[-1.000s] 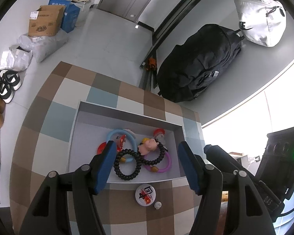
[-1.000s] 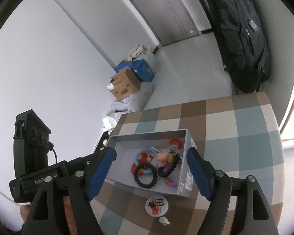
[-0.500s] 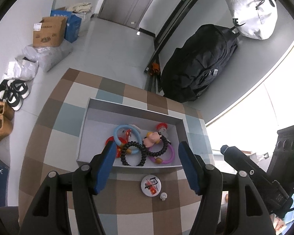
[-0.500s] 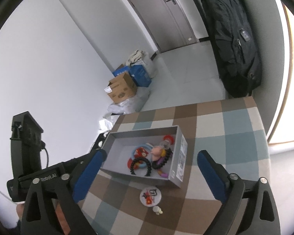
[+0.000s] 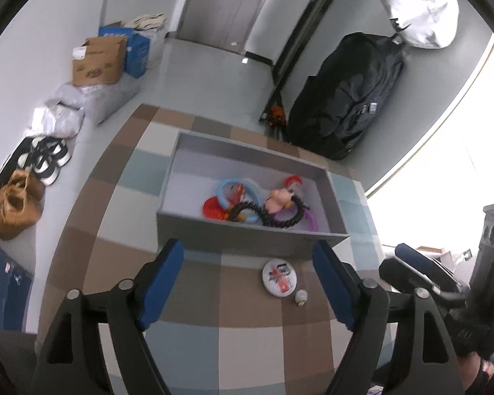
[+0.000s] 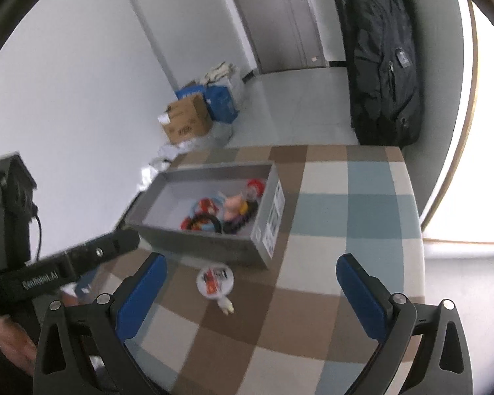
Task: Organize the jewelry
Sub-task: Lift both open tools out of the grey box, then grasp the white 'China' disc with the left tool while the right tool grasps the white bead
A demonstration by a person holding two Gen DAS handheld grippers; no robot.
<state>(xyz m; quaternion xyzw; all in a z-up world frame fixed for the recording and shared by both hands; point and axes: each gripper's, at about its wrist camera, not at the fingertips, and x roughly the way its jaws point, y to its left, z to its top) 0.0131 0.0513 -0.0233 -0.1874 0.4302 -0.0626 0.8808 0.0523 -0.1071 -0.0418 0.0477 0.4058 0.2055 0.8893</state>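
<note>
Box (image 5: 247, 235): grey, open-topped, centre of frame on checked tablecloth (image 5: 92, 217); holds tangled bracelets (image 5: 247, 202) and charms.
Badge (image 5: 279, 277): round, flat, on cloth just in front of box; likely light, stiff, slippery on its face; best pinched across the rim.
Bead (image 5: 301, 297): tiny, pale, just beside badge; likely to roll, needs a fingertip pinch.
Left gripper (image 5: 248, 284): jaws apart, just widened, nothing between.
Right gripper (image 6: 251, 291): jaws fully apart, just widened, empty, above badge.
Bracelets: light, springy, prone to snag together.
</note>
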